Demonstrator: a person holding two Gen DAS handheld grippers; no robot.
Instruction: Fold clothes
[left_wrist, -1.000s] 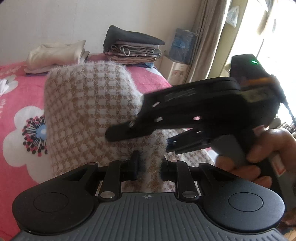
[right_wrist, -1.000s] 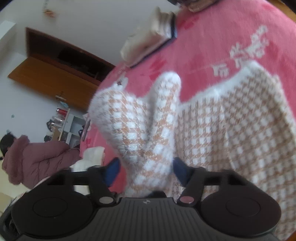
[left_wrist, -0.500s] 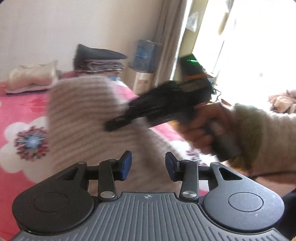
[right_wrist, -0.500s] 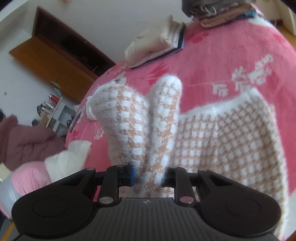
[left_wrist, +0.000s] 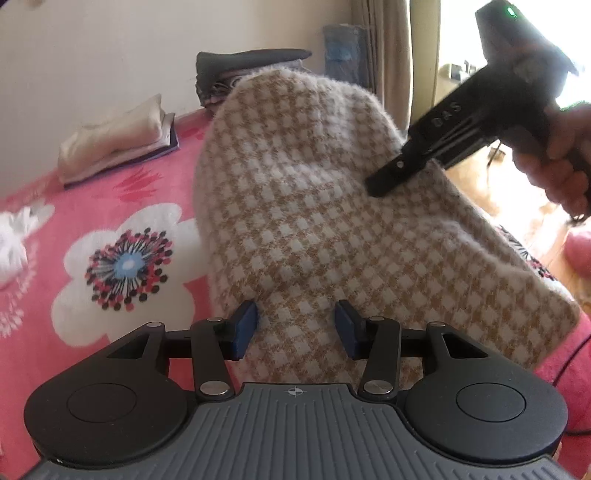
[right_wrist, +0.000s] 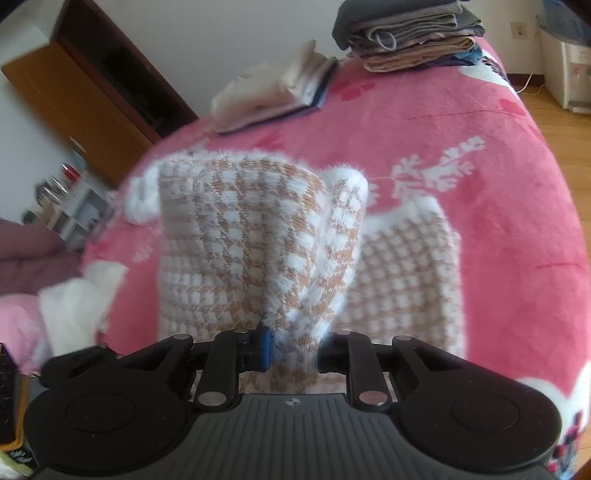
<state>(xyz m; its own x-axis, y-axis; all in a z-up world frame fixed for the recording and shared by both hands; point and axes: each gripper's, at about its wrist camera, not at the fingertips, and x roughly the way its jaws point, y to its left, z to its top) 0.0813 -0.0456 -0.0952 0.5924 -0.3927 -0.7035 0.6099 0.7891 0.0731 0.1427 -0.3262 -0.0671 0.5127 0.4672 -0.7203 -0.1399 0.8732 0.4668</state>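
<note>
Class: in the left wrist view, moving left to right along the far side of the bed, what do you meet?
Cream folded pile → dark-topped folded stack → blue container → curtain → right hand-held gripper.

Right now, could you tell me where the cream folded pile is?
In the right wrist view, the cream folded pile lies at the pink bedspread's far edge, left of the taller dark-topped stack.
</note>
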